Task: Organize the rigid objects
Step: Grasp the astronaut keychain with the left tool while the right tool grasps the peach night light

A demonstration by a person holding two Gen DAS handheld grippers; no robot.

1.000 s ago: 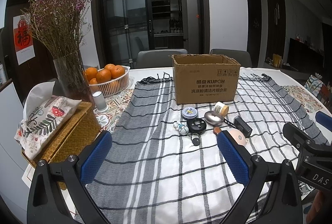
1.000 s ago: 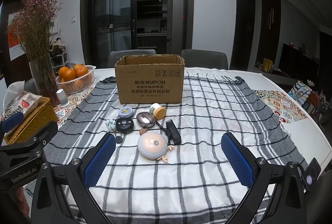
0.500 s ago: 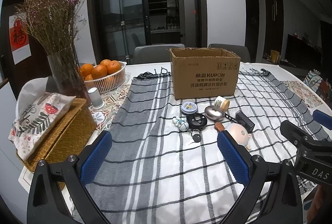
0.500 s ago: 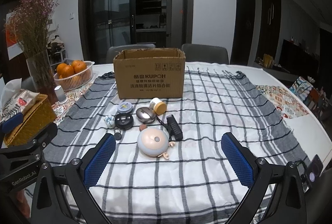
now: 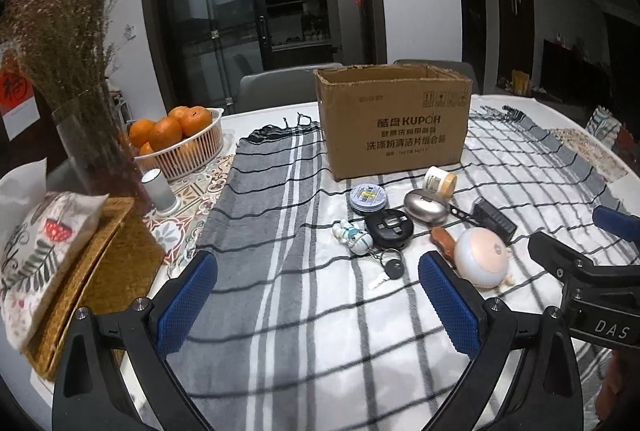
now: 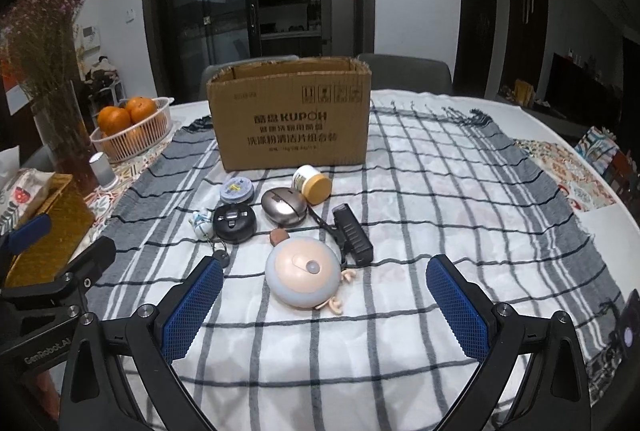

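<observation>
An open brown cardboard box (image 5: 394,119) (image 6: 292,115) stands on the checked cloth. In front of it lie small items: a round pink-and-white gadget (image 6: 306,271) (image 5: 480,257), a black rectangular device (image 6: 352,233), a silver oval case (image 6: 284,207), a small jar with a tan lid (image 6: 314,185), a round tin (image 6: 237,190), a black round gadget (image 6: 234,223), a small figurine with keys (image 5: 354,235). My left gripper (image 5: 316,301) is open and empty, short of the items. My right gripper (image 6: 324,305) is open and empty, just short of the pink gadget.
A white basket of oranges (image 5: 180,141), a glass vase of dried flowers (image 5: 86,135), a small grey cylinder (image 5: 158,189) and a wicker tissue box (image 5: 88,263) stand on the left. Grey chairs (image 6: 404,71) are behind the table. The table edge (image 6: 600,231) is at right.
Both grippers have moved forward toward the items and the box, which now appear larger and closer. Both stay open and empty.
</observation>
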